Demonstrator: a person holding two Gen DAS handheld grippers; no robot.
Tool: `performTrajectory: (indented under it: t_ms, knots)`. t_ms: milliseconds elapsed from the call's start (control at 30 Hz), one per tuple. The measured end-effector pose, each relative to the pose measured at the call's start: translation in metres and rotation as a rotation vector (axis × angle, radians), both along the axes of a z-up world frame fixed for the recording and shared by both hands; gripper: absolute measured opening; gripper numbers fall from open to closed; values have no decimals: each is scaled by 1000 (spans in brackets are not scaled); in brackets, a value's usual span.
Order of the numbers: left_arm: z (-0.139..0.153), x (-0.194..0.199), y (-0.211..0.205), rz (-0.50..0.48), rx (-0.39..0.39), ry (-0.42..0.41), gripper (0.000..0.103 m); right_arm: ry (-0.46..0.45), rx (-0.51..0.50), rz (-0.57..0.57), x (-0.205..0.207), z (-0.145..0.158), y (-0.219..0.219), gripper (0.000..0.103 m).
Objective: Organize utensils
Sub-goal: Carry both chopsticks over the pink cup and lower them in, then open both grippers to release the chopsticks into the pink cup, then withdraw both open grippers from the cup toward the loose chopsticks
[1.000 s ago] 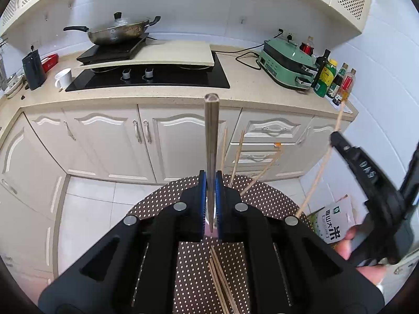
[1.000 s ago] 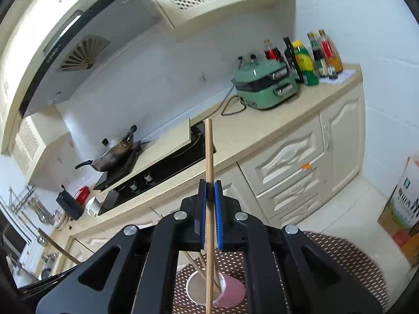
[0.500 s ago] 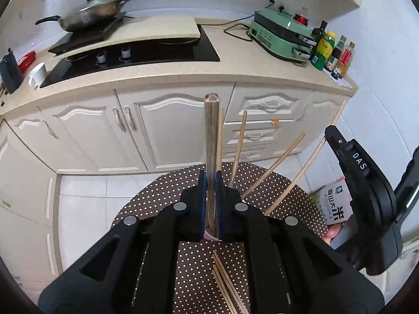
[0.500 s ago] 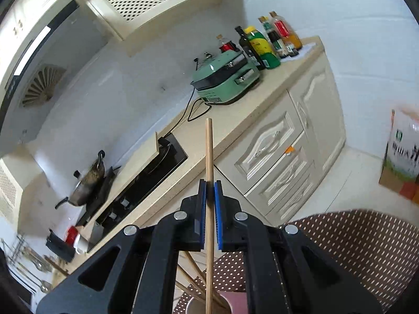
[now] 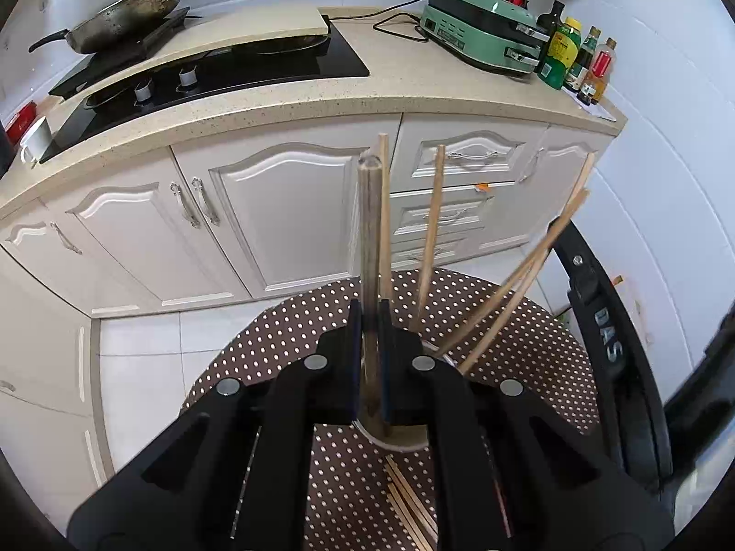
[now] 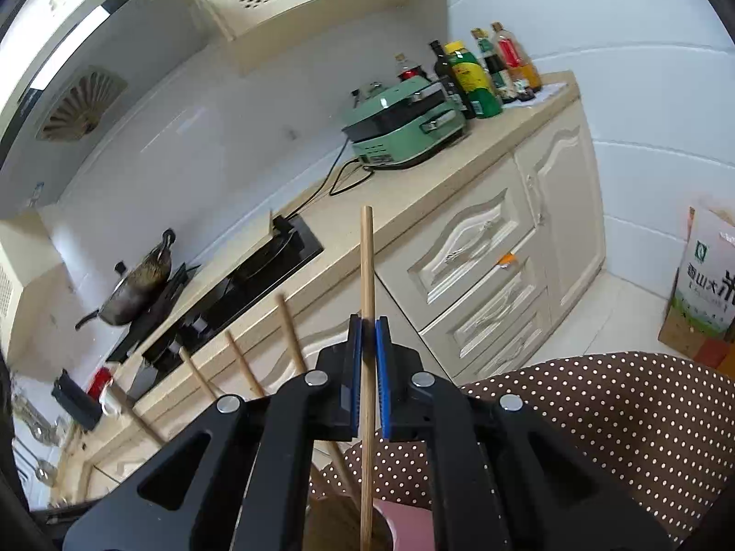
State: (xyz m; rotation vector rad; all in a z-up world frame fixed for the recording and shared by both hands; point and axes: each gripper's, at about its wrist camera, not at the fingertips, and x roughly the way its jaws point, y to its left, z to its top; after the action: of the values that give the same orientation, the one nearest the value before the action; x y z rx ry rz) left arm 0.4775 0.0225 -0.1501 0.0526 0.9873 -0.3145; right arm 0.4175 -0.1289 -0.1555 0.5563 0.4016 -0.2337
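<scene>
My left gripper [image 5: 370, 321] is shut on a grey stick-like utensil handle [image 5: 369, 229], which stands upright with its lower end inside a cup [image 5: 404, 446]. Several wooden chopsticks [image 5: 432, 229] lean in that cup. More chopsticks [image 5: 409, 509] lie loose on the polka-dot tablecloth [image 5: 285, 335]. My right gripper [image 6: 367, 328] is shut on one wooden chopstick [image 6: 366, 266], held upright, its lower end reaching into the pink cup [image 6: 406, 525]. The right gripper's black body [image 5: 606, 344] shows at the right of the left wrist view.
Behind the table runs a kitchen counter [image 5: 413, 92] with a black hob [image 5: 220, 69], a wok [image 5: 124, 23], a green appliance [image 5: 482, 27] and several bottles [image 5: 569, 55]. White cabinet doors [image 5: 285, 211] stand below. A rice bag [image 6: 703, 284] sits on the floor.
Both grippers have sunk toward the cup with their sticks. The left wrist view now tilts further down, and the chopsticks in the cup appear nearer.
</scene>
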Motion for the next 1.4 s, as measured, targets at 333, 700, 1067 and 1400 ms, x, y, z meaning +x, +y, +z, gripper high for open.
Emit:
performTrajectory:
  t_ms: [333,700,1067,1400]
  knots:
    - [-22,14,9,24,-97,-15,7,84,-19,147,6,-16,15,5]
    - [-33,1,20,37,-92,13,54,207,-20,200,-2,-11,-2,42]
    - [-25,-13,22,56,-70,-4,55,243,-33,241,-16,10,-7,55]
    - [-3,-50,19,113,-31,-58,58,248,-36,355,-39,28,-12,71]
